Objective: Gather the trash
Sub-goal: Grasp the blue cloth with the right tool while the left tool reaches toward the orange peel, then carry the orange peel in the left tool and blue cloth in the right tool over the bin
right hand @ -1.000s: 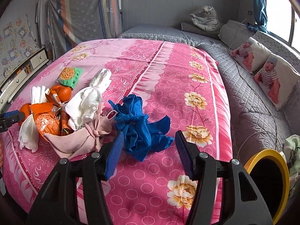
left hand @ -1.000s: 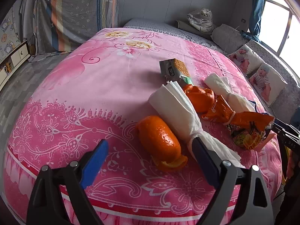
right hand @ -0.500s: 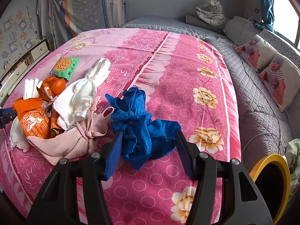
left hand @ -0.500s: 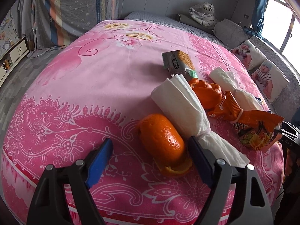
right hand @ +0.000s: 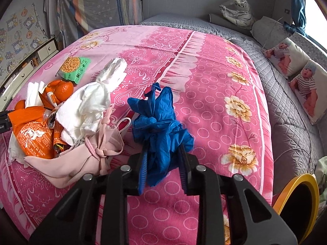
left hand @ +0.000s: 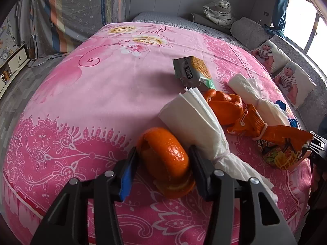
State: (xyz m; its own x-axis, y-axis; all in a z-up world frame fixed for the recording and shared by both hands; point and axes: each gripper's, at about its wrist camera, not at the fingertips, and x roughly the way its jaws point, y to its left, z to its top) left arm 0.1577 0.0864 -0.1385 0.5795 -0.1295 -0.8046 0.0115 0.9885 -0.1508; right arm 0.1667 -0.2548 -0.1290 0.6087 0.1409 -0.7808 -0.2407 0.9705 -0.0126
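Orange peel (left hand: pixel 167 159) on the pink bedspread (left hand: pixel 81 102) sits between the closing left gripper (left hand: pixel 161 170) jaws; squeeze gently so it doesn't crumble. Over right, the right gripper (right hand: pixel 162 168) closes, pinching the blue gloves (right hand: pixel 159 126) low; lift straight.

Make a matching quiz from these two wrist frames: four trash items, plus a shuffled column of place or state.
Items:
1. orange peel
2. blue glove bundle
3. green snack packet
4. pink mask

Place or state:
A. lying alone, farthest up the bedspread
B. between the left gripper fingers, jaws closing
C. tied, beside the white tissue
D. between the right gripper fingers, jaws closing

Pairs: 1-B, 2-D, 3-A, 4-C
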